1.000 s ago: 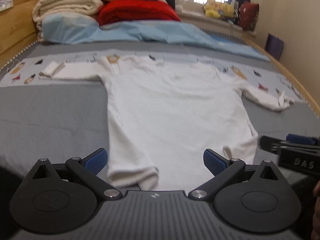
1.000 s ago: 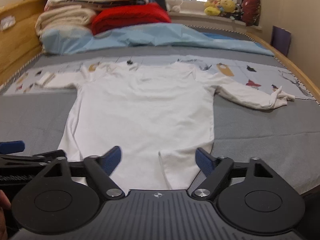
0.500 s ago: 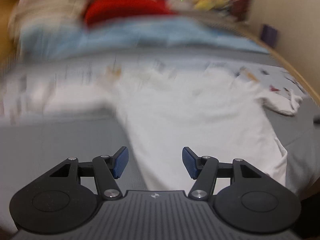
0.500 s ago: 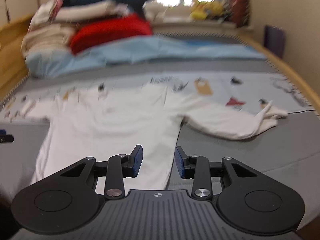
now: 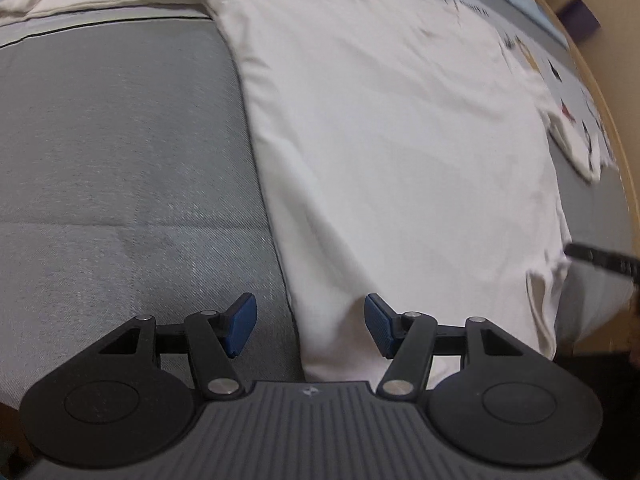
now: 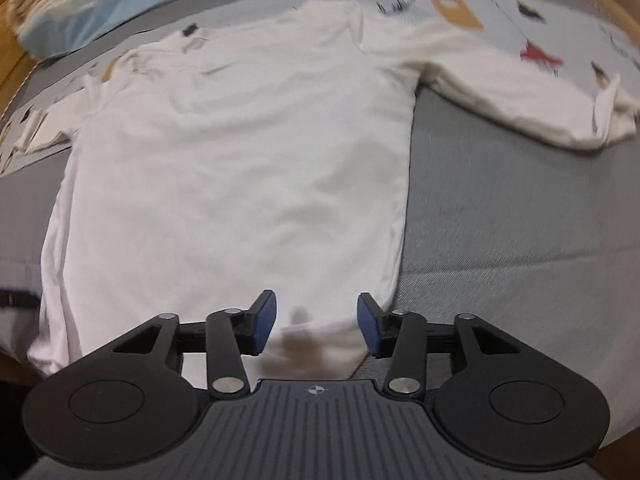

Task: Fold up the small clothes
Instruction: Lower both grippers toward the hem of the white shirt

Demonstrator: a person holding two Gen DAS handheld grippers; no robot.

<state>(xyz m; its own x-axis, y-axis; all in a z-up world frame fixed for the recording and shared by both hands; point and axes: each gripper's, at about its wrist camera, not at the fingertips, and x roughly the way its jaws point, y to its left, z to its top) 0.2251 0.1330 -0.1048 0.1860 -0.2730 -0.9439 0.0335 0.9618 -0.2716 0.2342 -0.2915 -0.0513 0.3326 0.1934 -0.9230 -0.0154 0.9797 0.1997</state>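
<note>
The right hand-held gripper point(image 6: 316, 324) hangs with jaws apart over the near right hem corner of a white shirt point(image 6: 248, 168) spread flat on the grey bed point(image 6: 500, 220); its right sleeve point(image 6: 520, 96) stretches far right.

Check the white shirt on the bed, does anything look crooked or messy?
Mostly flat, but the white shirt has one untidy spot: its sleeve on the right side of the right wrist view ends in a crumpled, bunched cuff. The other sleeve is partly out of view.
</note>
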